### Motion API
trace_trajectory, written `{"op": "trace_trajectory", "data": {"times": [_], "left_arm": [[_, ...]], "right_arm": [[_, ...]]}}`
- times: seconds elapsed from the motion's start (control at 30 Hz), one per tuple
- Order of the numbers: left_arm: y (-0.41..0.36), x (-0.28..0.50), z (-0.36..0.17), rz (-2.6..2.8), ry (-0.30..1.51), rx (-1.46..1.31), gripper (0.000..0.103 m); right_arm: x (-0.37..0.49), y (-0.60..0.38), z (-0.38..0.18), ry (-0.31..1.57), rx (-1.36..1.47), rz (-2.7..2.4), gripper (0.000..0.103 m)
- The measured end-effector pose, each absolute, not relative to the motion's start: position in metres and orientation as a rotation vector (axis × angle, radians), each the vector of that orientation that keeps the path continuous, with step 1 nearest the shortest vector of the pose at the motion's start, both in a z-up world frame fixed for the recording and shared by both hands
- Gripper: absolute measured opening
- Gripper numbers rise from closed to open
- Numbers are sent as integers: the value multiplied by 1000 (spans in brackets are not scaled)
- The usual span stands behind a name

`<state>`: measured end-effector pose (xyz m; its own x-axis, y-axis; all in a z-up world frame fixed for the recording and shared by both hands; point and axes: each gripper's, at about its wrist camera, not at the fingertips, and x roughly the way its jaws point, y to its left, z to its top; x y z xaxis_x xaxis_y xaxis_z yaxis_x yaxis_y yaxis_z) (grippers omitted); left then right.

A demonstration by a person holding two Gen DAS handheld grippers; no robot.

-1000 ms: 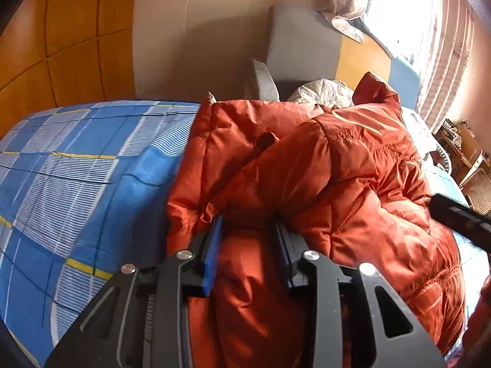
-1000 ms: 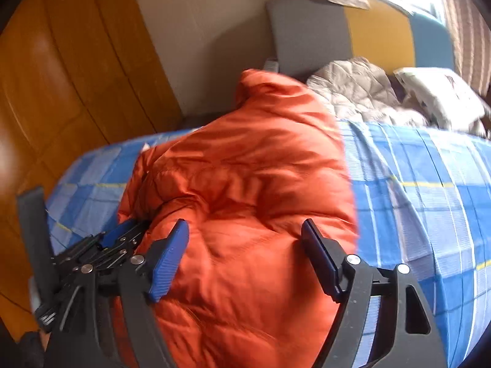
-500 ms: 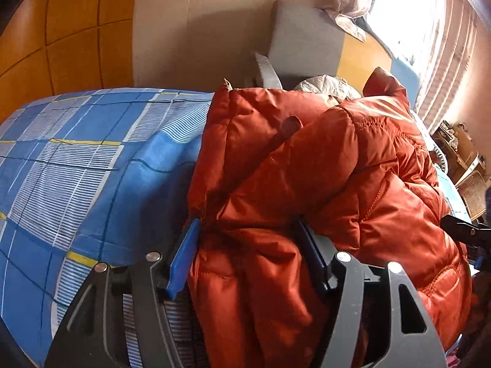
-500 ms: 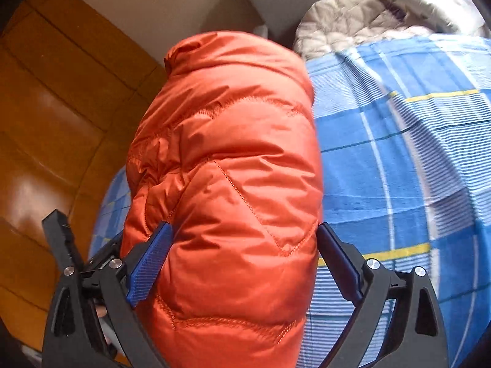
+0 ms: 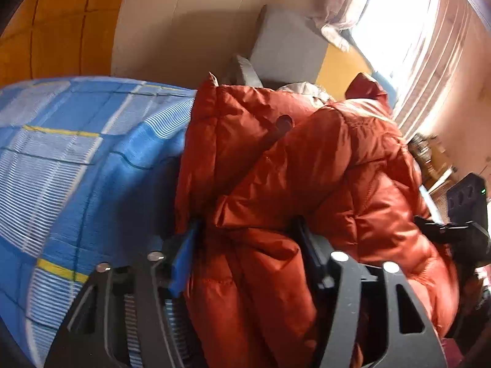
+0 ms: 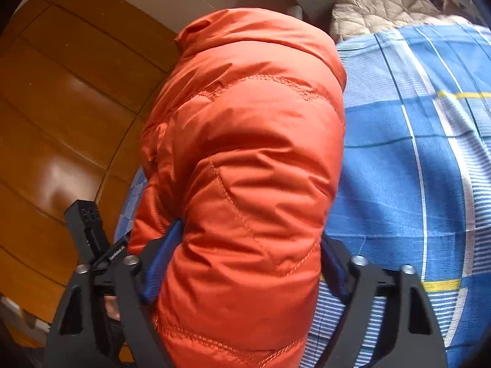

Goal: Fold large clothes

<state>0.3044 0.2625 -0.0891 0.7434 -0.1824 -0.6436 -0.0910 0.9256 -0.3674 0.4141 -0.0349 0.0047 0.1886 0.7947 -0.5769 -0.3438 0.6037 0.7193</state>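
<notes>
A bulky orange puffer jacket (image 5: 307, 165) lies bunched on the bed, its folded bulk rising toward the headboard. My left gripper (image 5: 248, 245) has a thick fold of the jacket's near edge between its blue pads; the jaws are closing and both pads press into the fabric. In the right wrist view the jacket (image 6: 251, 141) fills the middle. My right gripper (image 6: 248, 248) is closing too, and its pads dig into a puffy quilted roll. Each gripper's black body shows at the edge of the other's view, the right one (image 5: 460, 214) and the left one (image 6: 89, 227).
A blue plaid bedsheet (image 5: 76, 165) covers the bed (image 6: 414, 153). A grey and yellow headboard (image 5: 288, 49) and a beige quilt (image 6: 380, 6) sit at the far end. Wooden panels (image 6: 61, 107) stand to the left, a bright curtained window (image 5: 408, 30) to the right.
Both grippers sank toward the bed with the jacket. The left jaws went from a narrow pinch to a wider hold on a thicker fold. The right jaws spread, then closed onto the jacket's roll.
</notes>
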Motion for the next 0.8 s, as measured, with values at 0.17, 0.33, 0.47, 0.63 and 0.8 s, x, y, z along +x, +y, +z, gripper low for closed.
{"op": "trace_trajectory", "data": {"times": [0.17,0.33,0.47,0.63,0.8], "left_arm": [[269,301,-91,-132,698,-479,30],[265,300,-77,-174,669,-507,20],[252,299,-58,-212,649,-492,18],[227,294,-31,-259,626,-460,17],[186,291,-2,-324,608,-422,17]], "right_arm": [[412,-28,23,1084,446,844,50],[404,-31,42,1043,434,827,42],[392,-45,61,996,438,819,39],[378,-66,86,937,439,812,37],[356,-112,116,866,431,781,36]]}}
